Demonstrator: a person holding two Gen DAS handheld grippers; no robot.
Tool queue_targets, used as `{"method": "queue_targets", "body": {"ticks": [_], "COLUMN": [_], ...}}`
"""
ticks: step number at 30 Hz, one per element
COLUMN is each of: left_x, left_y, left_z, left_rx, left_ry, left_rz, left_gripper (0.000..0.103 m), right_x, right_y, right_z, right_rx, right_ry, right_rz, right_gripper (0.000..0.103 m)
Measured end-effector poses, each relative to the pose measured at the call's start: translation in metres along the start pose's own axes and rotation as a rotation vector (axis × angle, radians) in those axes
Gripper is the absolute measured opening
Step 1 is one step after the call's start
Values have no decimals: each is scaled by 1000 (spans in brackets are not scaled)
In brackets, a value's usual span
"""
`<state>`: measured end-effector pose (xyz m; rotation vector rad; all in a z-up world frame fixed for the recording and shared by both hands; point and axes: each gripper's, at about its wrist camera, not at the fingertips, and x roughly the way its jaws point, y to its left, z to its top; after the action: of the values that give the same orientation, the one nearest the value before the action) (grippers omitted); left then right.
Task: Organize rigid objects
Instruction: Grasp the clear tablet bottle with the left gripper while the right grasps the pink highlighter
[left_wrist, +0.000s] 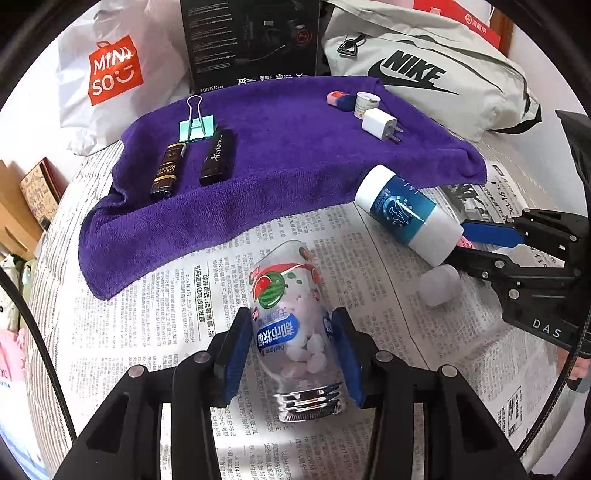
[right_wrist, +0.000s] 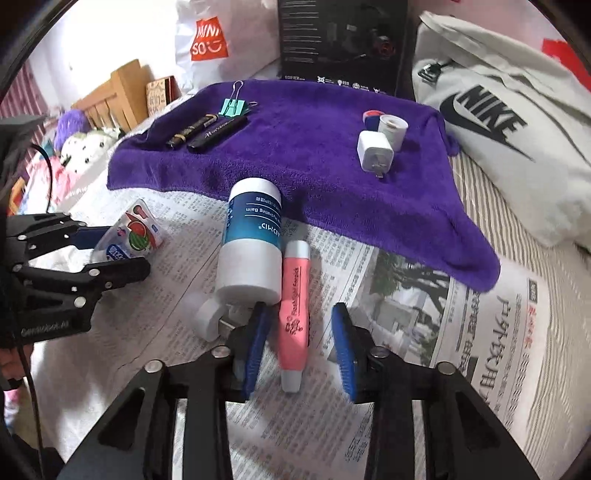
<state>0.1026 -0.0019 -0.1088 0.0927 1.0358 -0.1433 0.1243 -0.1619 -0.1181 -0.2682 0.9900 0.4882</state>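
Candy bottle (left_wrist: 295, 325) is lying on its side on the newspaper (left_wrist: 177, 332), just in front of the purple towel (left_wrist: 280, 155), chrome cap toward your left gripper (left_wrist: 291, 354). Your left pads are pinching it across the label, one on each flank, so that grip is looking closed on the bottle.

Handling, my read: clear plastic, mostly empty with loose pink-white tablets inside, so it's likely light and stiff, but the glossy wall is going to be slippery. Contents are going to shift when you tilt it. You're holding mid-body, near the cap end, which looks like the right place; avoid the threaded cap, it's rounded and shiny.

Look: transparent cylinder, watermelon graphic, blue band with white text, silver ribbed cap.

Your right gripper (right_wrist: 301, 349) is spread either side of the pink tube (right_wrist: 294, 314), also on the newspaper. The pads aren't touching it as far as I can see; there's a gap on the right side. Tube is lying touching the white-and-blue balm bottle (right_wrist: 251, 243), so you're working tight on the left finger. It's slim, rigid-looking plastic, probably very light; take it mid-length, clear of the white end caps.

A small white cap (right_wrist: 207, 317) is sitting just beside your left-hand finger there; watch you aren't knocking it.
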Motion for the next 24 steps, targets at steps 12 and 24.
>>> {"method": "queue_targets", "body": {"ticks": [12, 24], "left_x": [-5, -8], "left_y": [7, 6], "left_z": [-6, -14], "left_rx": [4, -18], "left_ry": [-35, -94], "left_rz": [-27, -1], "left_gripper": [41, 40], "right_x": [-10, -9], "right_y": [-22, -15], "right_z": [-11, -14], "right_rx": [86, 76], "right_ry": [18, 0], "right_rz": [-14, -45], "right_gripper": [17, 18]}}
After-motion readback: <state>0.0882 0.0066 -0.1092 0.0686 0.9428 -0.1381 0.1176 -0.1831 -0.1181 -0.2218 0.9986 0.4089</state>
